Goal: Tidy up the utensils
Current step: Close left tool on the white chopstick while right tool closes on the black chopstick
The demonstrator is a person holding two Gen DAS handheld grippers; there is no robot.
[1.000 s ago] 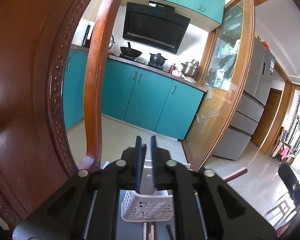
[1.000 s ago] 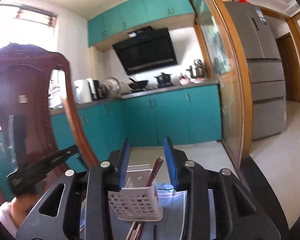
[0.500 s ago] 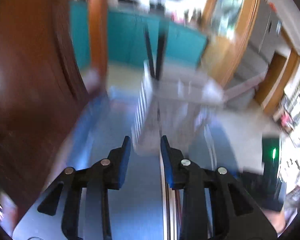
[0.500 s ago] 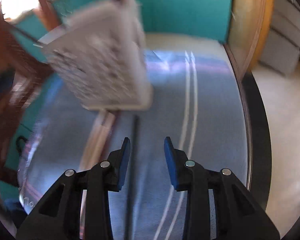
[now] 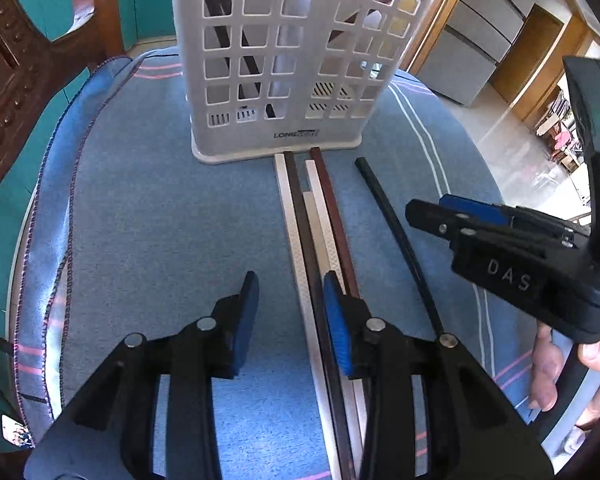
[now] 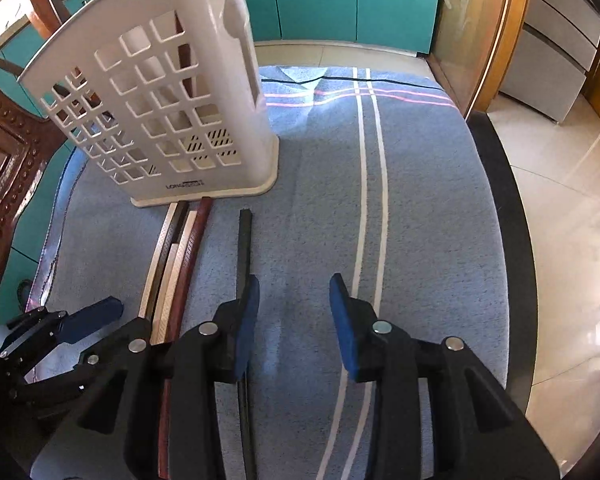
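Teal kitchen cabinets [image 6: 320, 0] and a steel fridge [image 6: 556, 52] are seen behind a table covered by a blue cloth [image 6: 420, 208] with white and pink stripes, with a carved wooden chair [image 6: 4, 168] at its edge. A white plastic utensil basket [image 5: 284, 60] with square holes is stood upright on the cloth; a few dark sticks can be made out inside through the grid. Just in front of its base, a tight bunch of chopsticks [image 5: 316, 216], white and reddish-brown, is laid flat, and one black chopstick [image 5: 392, 220] is laid slightly apart beside them. The left gripper [image 5: 288, 300] is lowered over the bunch, jaws opening, nothing pinched. The right gripper [image 6: 292, 300] sits by the black stick, jaws also opening, nothing gripped.
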